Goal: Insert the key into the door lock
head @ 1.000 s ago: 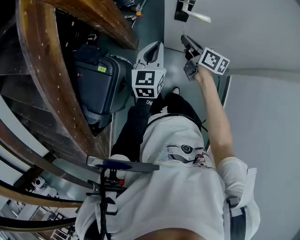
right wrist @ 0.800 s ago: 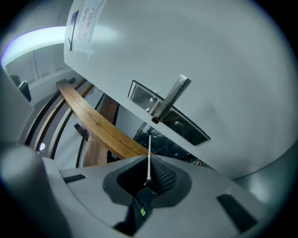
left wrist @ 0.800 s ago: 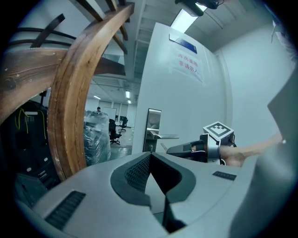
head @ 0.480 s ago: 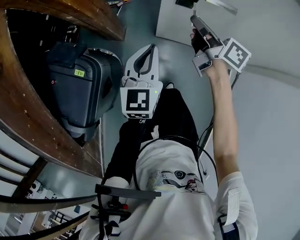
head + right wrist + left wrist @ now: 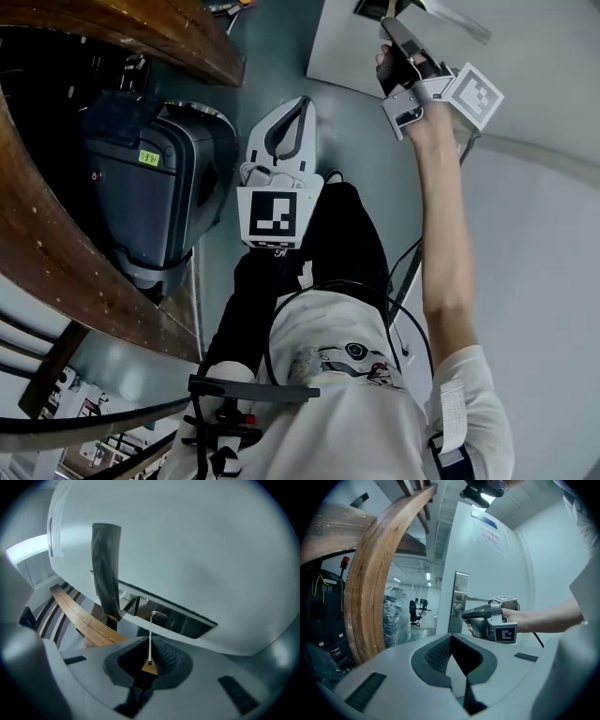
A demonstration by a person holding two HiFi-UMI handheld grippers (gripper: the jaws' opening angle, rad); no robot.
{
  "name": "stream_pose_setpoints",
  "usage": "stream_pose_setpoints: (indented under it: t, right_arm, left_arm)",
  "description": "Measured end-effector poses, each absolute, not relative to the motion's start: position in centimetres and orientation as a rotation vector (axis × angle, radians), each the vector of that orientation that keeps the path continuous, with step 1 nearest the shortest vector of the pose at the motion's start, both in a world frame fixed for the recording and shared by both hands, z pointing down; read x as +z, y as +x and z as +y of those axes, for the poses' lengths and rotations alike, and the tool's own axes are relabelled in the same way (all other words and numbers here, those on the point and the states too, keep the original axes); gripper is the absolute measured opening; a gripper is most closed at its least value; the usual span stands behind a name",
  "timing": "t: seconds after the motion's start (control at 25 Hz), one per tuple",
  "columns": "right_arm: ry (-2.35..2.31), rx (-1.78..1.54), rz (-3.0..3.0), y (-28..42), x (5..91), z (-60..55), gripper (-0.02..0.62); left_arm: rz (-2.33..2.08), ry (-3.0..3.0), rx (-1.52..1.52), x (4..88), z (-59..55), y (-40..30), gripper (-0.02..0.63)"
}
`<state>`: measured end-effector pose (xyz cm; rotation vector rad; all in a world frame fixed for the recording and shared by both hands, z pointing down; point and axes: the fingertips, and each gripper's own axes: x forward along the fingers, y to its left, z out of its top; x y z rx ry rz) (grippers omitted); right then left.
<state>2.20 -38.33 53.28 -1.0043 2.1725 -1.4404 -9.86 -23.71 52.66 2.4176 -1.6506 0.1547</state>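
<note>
My right gripper (image 5: pixel 150 657) is shut on a thin key (image 5: pixel 149 641) with a tan head. The blade points straight ahead and its tip reaches the round lock cylinder (image 5: pixel 158 616) in the metal plate on the white door (image 5: pixel 197 550). I cannot tell how deep the tip sits. The dark door handle (image 5: pixel 106 569) juts out just left of the lock. In the head view the right gripper (image 5: pixel 392 36) is raised to the lock at the top edge. My left gripper (image 5: pixel 298 105) hangs back at waist height, shut and holding nothing; its own view looks across at the right gripper (image 5: pixel 474 615) by the lock plate (image 5: pixel 461 603).
A black suitcase (image 5: pixel 159 192) stands on the floor to the left. A curved wooden beam (image 5: pixel 89 272) sweeps past it, close on the left gripper's left side (image 5: pixel 377 578). A cable (image 5: pixel 405 272) trails down beside the person's right arm.
The right gripper has risen with the key towards the lock at the top of the head view. The left gripper has stayed low in front of the body.
</note>
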Motion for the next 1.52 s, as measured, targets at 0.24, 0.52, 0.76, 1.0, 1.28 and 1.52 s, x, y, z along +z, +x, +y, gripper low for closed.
stream_pose_setpoints:
  t: [0.24, 0.52, 0.76, 1.0, 1.28, 1.52]
  right_arm:
    - [-0.973, -1.481, 2.101, 2.3, 53.8, -38.4, 0.026]
    - [-0.860, -1.516, 2.011, 2.5, 53.6, -38.8, 0.026]
    - [-0.755, -1.557, 1.898, 2.9, 53.6, -39.1, 0.026]
    - [-0.736, -1.590, 1.860, 2.8, 53.5, -39.4, 0.026]
    - [-0.736, -1.628, 1.824, 2.8, 53.1, -40.7, 0.026]
    - [-0.727, -1.634, 1.824, 2.9, 53.2, -41.1, 0.026]
  left_arm:
    - [-1.651, 2.394, 0.154, 52.7, -24.2, -10.1, 0.002]
    - [-1.651, 2.388, 0.158, 52.9, -24.4, -10.1, 0.002]
    - [-1.650, 2.387, 0.160, 53.0, -24.5, -9.8, 0.002]
    - [-1.646, 2.382, 0.183, 52.8, -24.5, -9.6, 0.002]
    - [-1.668, 2.387, 0.177, 52.6, -25.0, -9.7, 0.002]
    - [-1.666, 2.391, 0.191, 53.0, -25.1, -9.8, 0.002]
